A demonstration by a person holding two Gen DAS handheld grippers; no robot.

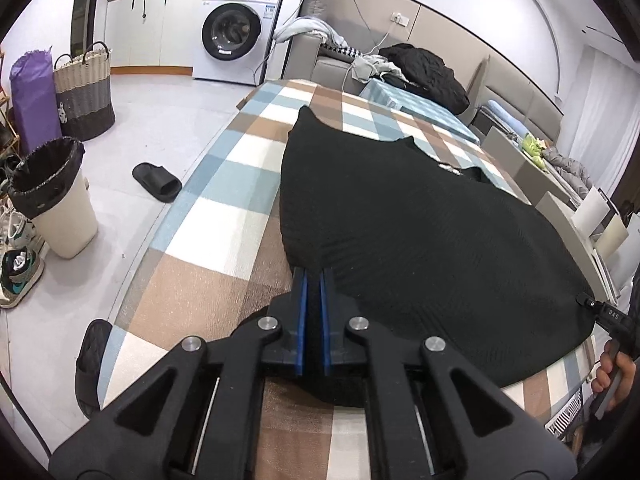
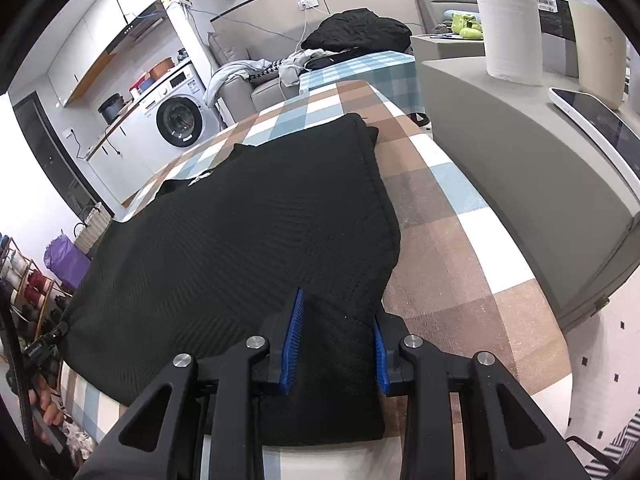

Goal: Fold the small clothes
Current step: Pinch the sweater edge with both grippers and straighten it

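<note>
left wrist view: left claw [image 1: 314, 280] pinches black garment [image 1: 400, 220], apparently.

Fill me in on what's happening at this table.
A person is folding a black knitted garment that lies spread on a table with a checked cloth, working a handheld claw in each hand. The left claw is shut on the garment's near left corner. The right claw sits over the near right corner with fabric between its pads, but its jaws stand apart and I cannot tell whether they pinch it. No fold has been made yet; the garment lies mostly flat.
</note>
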